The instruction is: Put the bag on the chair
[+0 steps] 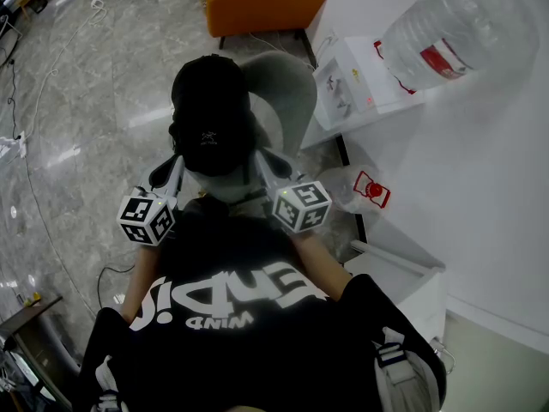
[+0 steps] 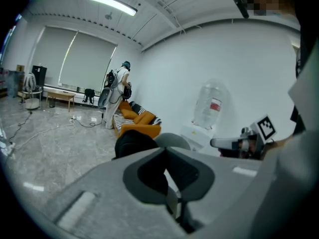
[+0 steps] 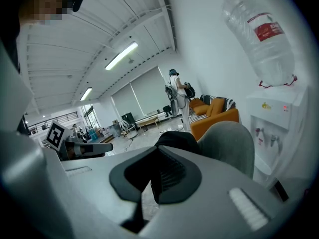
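Seemingly near the end of the task: the black fabric backpack [image 1: 210, 118] stands upright against the curved back of the grey upholstered chair [image 1: 290, 84]. Its weight is apparently on the seat, though the seat is hidden beneath it.

- The left gripper [image 1: 174, 172] and right gripper [image 1: 264, 163] flank the bag's near lower corners, one on each side, both angled slightly down.
- Both pairs of jaws are pressed together. Neither gripper view shows strap or fabric between the pads, so I read them as empty.
- Whether the tips touch the bag cannot be told.
- The symmetric placement likely guards the bag against tipping forward.
- A white water dispenser [image 1: 352, 88] with a clear bottle [image 1: 455, 28] stands just beside the chair, and an orange sofa [image 1: 266, 7] lies beyond.
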Demonstrator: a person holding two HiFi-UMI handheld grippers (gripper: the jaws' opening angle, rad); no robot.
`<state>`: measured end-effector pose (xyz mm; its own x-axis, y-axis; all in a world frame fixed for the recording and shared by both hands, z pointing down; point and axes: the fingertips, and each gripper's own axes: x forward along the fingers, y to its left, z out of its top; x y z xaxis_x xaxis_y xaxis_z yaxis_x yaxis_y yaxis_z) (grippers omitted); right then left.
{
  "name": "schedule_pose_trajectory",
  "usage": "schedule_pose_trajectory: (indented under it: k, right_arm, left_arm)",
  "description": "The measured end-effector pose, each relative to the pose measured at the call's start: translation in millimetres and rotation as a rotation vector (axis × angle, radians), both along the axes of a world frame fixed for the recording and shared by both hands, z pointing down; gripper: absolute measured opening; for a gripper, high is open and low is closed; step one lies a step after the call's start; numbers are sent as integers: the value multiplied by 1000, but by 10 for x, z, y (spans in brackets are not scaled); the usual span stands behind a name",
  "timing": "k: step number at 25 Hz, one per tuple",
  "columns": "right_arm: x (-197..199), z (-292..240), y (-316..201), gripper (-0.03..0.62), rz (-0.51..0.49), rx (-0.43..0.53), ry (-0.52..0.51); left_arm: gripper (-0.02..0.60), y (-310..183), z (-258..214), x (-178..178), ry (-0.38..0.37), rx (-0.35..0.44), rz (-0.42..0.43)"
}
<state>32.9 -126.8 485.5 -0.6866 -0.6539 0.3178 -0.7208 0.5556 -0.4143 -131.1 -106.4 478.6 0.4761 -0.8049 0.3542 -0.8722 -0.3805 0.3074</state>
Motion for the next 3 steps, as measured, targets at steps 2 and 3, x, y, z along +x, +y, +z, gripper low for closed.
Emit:
schedule_pose_trajectory:
  k: [2,3]
  right_arm:
    - [5,2,-7,0,1,-2,-1]
    - [7,4,-10,0,1,-3,-2]
  left_arm:
    - [2,-3,13,1,2,-5,-2]
    - [2,-4,19,0,2,-7,-3]
